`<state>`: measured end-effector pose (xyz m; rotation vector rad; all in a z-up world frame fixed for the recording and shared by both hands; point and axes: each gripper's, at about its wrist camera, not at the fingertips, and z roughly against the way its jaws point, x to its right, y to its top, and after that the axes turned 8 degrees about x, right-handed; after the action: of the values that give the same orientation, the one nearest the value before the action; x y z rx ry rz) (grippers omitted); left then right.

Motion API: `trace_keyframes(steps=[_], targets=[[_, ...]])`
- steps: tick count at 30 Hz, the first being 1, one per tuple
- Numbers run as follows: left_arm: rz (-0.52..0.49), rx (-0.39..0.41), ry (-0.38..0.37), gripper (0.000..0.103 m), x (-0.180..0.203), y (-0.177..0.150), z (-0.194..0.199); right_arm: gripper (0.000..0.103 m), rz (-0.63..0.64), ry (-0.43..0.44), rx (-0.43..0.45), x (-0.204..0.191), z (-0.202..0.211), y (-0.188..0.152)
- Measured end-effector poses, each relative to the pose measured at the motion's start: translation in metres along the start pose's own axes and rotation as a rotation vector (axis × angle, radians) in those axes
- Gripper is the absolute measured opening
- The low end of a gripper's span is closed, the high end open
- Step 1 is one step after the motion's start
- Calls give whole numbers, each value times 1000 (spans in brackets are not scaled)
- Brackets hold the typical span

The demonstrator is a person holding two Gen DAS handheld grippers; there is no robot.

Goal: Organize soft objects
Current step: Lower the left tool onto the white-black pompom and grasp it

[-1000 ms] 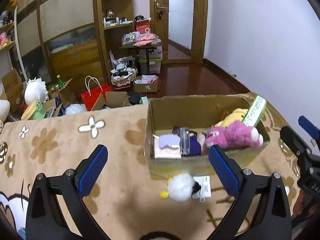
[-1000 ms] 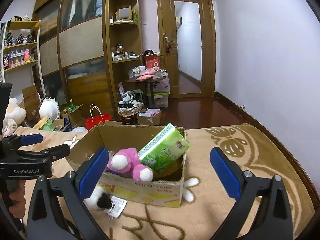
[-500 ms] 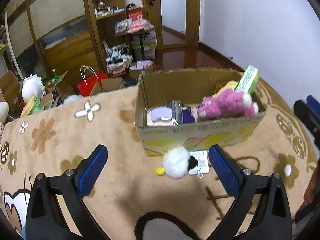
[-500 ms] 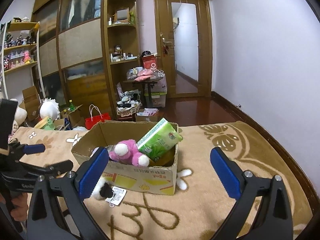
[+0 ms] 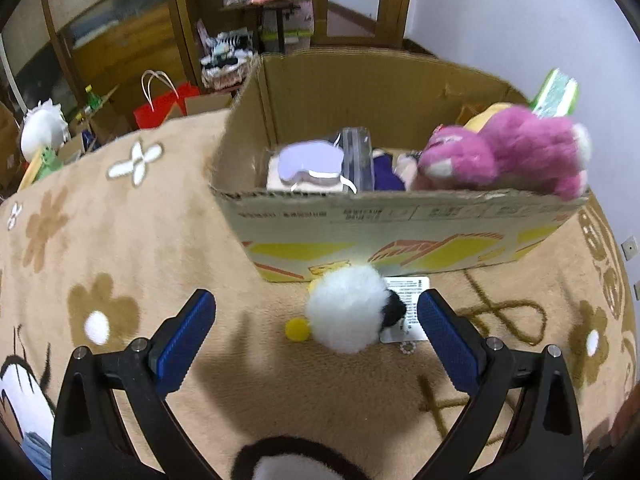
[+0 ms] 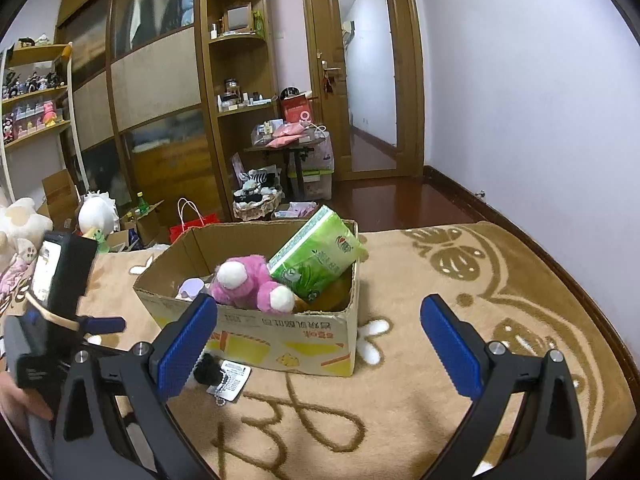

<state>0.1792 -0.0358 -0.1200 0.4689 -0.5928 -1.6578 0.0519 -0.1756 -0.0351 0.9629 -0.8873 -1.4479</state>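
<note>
A small white fluffy plush (image 5: 347, 314) with a black face, a yellow foot and a paper tag (image 5: 406, 308) lies on the tan blanket (image 5: 140, 248) just in front of the cardboard box (image 5: 400, 232). My left gripper (image 5: 316, 332) is open and hovers low over it, fingers on either side. The box holds a pink plush bear (image 5: 508, 156), a lilac eye mask (image 5: 310, 160) and a green tissue pack (image 6: 316, 260). My right gripper (image 6: 318, 340) is open and empty, back from the box (image 6: 280, 332). The left gripper's body shows in the right wrist view (image 6: 56, 320).
The blanket (image 6: 460, 280) has flower and butterfly patterns. Beyond the bed are a red bag (image 5: 160, 108), open boxes, a white plush (image 5: 42, 130), wooden cabinets (image 6: 160, 120), a cluttered small table (image 6: 292, 148) and a door (image 6: 368, 80). A black-and-white plush edge (image 5: 288, 460) lies at the bottom.
My left gripper has dropped and moved forward toward the white plush, which now lies between its fingers. My right gripper has pulled back slightly from the box.
</note>
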Motion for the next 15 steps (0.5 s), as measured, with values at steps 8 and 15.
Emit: trace_keyframes(steps=[8,15], targets=[[0,-62,-12,100,5,-6,-30,103,3,-4,-6,0,-2,-2],[9,-104,-73,79,11,-12,-45,103,6,-3,-18,-1,-5,-5]])
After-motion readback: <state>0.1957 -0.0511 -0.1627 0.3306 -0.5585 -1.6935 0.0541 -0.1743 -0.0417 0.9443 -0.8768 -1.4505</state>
